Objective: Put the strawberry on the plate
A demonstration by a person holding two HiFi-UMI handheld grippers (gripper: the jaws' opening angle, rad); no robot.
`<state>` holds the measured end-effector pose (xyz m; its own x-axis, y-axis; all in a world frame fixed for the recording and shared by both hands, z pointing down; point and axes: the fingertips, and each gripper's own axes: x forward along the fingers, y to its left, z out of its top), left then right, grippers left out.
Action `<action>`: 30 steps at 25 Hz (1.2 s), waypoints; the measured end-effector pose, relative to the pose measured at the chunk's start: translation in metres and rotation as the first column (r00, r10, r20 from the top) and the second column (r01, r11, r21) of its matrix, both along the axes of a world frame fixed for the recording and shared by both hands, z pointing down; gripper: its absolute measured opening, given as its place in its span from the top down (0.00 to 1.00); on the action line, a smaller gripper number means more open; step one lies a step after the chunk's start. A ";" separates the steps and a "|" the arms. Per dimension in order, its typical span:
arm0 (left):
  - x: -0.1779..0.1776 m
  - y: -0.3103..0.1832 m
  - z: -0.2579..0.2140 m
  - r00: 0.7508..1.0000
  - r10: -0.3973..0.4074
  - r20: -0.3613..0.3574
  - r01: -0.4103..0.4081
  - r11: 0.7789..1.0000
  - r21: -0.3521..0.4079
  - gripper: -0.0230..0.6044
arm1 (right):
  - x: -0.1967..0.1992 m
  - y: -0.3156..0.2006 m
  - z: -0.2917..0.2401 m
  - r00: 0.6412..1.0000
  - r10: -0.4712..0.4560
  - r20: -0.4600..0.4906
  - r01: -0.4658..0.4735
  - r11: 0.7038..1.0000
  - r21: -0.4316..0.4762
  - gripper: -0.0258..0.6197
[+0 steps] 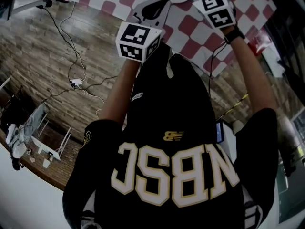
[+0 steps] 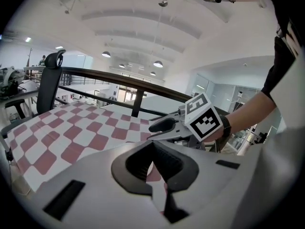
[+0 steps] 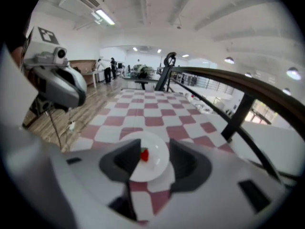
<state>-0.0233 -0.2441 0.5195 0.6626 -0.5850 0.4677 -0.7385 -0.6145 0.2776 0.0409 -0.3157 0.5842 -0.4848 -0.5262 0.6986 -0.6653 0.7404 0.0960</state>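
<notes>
Over a red-and-white checked tablecloth [image 3: 153, 108], a person in a black shirt holds up two hand-held grippers. The right gripper [image 3: 152, 162] has its jaws spread wide with nothing between them. Through the gap a white plate [image 3: 159, 166] lies on the cloth. The strawberry [image 3: 144, 155], small and red with a green top, rests on the plate close to its left side. The left gripper [image 2: 155, 168] is off to the side, its jaws also apart and empty, with only checked cloth showing beyond them.

Judging by how things lie, the placing step looks done: the fruit sits on the plate and neither gripper holds it. What remains is probably lifting the right gripper away, which calls for a clean pull back so that no jaw catches the plate rim.

Much is hard to read. The head view cuts the plate off at its top edge, and the person's torso fills most of that view. One dark jaw pad covers part of the plate's left side. How high the right gripper is above the plate cannot be told.
</notes>
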 end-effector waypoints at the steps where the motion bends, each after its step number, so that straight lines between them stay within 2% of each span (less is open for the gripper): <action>1: -0.001 0.000 -0.006 1.000 -0.008 -0.003 0.008 1.000 0.008 0.94 | 0.002 0.004 -0.007 1.000 0.015 0.018 -0.015 1.000 -0.001 0.66; 5: -0.001 -0.002 -0.033 0.999 -0.032 -0.020 0.033 0.998 0.059 0.94 | 0.003 0.019 -0.039 0.993 0.056 0.101 -0.058 0.998 0.022 0.67; 11: 0.006 0.004 -0.076 0.998 -0.047 -0.049 0.052 0.991 0.127 0.94 | 0.006 0.047 -0.093 0.960 0.133 0.246 -0.154 0.986 0.066 0.76; 17: 0.016 0.020 -0.124 0.991 -0.059 -0.121 0.080 0.980 0.181 0.94 | 0.022 0.072 -0.151 0.884 0.227 0.409 -0.293 0.950 0.107 0.84; 22: 0.021 0.033 -0.164 0.979 -0.077 -0.188 0.120 0.967 0.226 0.94 | 0.037 0.092 -0.196 0.834 0.246 0.494 -0.353 0.926 0.136 0.88; 25: 0.022 0.045 -0.181 0.976 -0.092 -0.196 0.142 0.956 0.258 0.94 | 0.047 0.109 -0.218 0.808 0.254 0.532 -0.380 0.914 0.141 0.90; 30: 0.021 0.061 -0.199 0.971 -0.118 -0.209 0.176 0.942 0.287 0.94 | 0.054 0.133 -0.243 0.734 0.311 0.603 -0.466 0.877 0.115 0.91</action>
